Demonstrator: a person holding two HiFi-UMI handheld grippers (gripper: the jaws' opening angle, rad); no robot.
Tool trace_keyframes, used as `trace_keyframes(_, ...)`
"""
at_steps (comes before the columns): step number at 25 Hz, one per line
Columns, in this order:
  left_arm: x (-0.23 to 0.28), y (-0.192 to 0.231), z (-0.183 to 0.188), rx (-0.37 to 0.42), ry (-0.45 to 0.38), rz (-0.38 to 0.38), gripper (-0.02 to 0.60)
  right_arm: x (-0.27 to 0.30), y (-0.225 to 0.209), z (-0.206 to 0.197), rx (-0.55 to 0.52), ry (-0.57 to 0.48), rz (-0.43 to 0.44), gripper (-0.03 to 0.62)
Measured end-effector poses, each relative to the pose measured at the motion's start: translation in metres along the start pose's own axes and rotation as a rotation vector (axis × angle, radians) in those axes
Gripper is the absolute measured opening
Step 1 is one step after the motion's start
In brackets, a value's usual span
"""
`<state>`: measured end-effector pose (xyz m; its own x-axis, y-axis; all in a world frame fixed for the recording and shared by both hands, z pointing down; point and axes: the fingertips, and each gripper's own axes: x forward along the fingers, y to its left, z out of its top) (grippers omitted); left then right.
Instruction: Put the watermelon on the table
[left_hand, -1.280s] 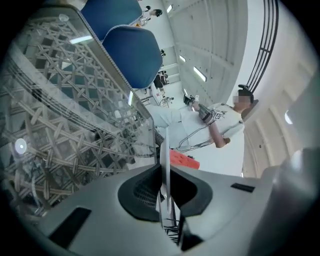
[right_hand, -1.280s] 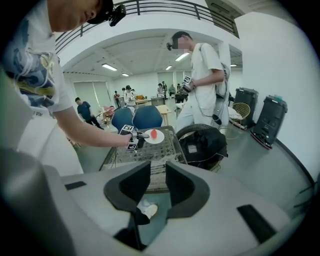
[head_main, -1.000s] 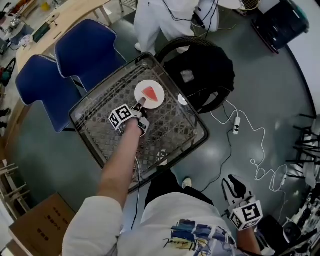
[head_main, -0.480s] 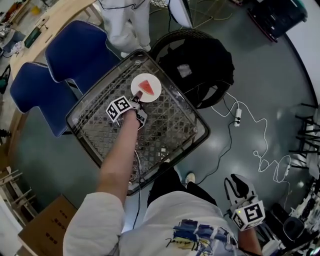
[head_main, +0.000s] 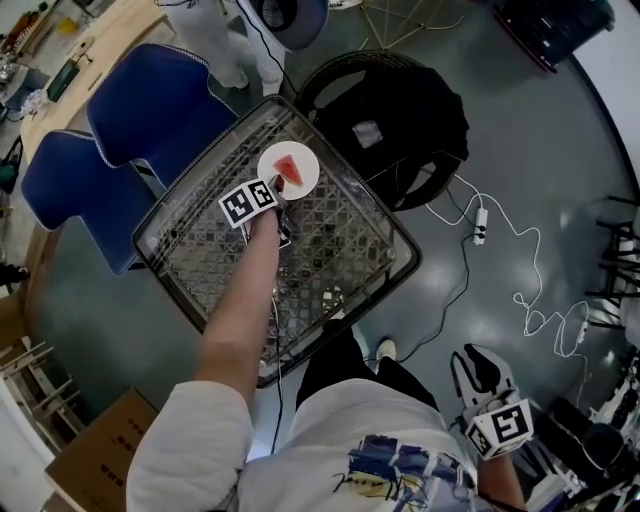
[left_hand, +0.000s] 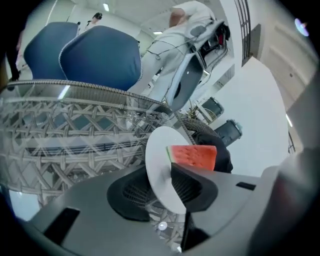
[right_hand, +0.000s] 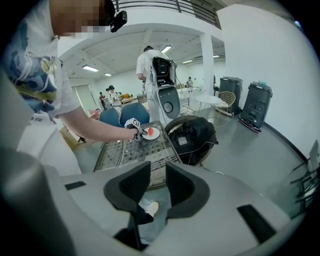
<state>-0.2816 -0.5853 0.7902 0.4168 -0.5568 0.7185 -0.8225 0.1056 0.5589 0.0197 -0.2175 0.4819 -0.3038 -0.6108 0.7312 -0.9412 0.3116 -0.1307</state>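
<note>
A red watermelon slice (head_main: 289, 168) lies on a small white plate (head_main: 306, 178) at the far corner of the glass-topped wicker table (head_main: 330, 250). My left gripper (head_main: 278, 196) reaches over the table to the plate's near rim. In the left gripper view the plate (left_hand: 159, 160) stands edge-on between the jaws, which are opening (left_hand: 159, 178), and the watermelon (left_hand: 192, 156) shows just beyond. My right gripper (head_main: 475, 375) hangs low at my right side over the floor. Its jaws (right_hand: 157, 182) stand a little apart with nothing between them.
Two blue chairs (head_main: 160, 100) (head_main: 70, 190) stand behind the table. A black bag on a round wicker seat (head_main: 400, 130) sits at its far right. A cable with a power strip (head_main: 478, 225) trails over the floor. A cardboard box (head_main: 90, 460) is near left.
My left gripper has rolled, so its marker cube now faces up, and it has crept toward the plate. The person in white behind the table has moved further off.
</note>
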Motion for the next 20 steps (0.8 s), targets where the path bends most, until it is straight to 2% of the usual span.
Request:
trace_keyframes(6,-0.002,0.005,0.005,0.159,0.023,0.156,0.167,-0.005,-0.007,0.001,0.014,-0.022,-0.001,0.098)
trace_keyframes(9,-0.002,0.006,0.005,0.177,0.019,0.190,0.172,-0.007,-0.011,-0.003,0.027,-0.028,-0.005,0.098)
trace_keyframes(13,-0.005,0.014,0.006,0.205,0.010,0.282,0.176,-0.012,-0.013,-0.006,0.035,-0.043,-0.009,0.098)
trace_keyframes(17,-0.011,0.016,0.006,0.193,-0.014,0.302,0.176,-0.019,-0.017,-0.012,0.032,-0.055,-0.015,0.098)
trace_keyframes(20,-0.027,0.010,0.004,0.212,-0.039,0.298,0.176,-0.026,-0.019,-0.017,0.024,-0.066,-0.016,0.098)
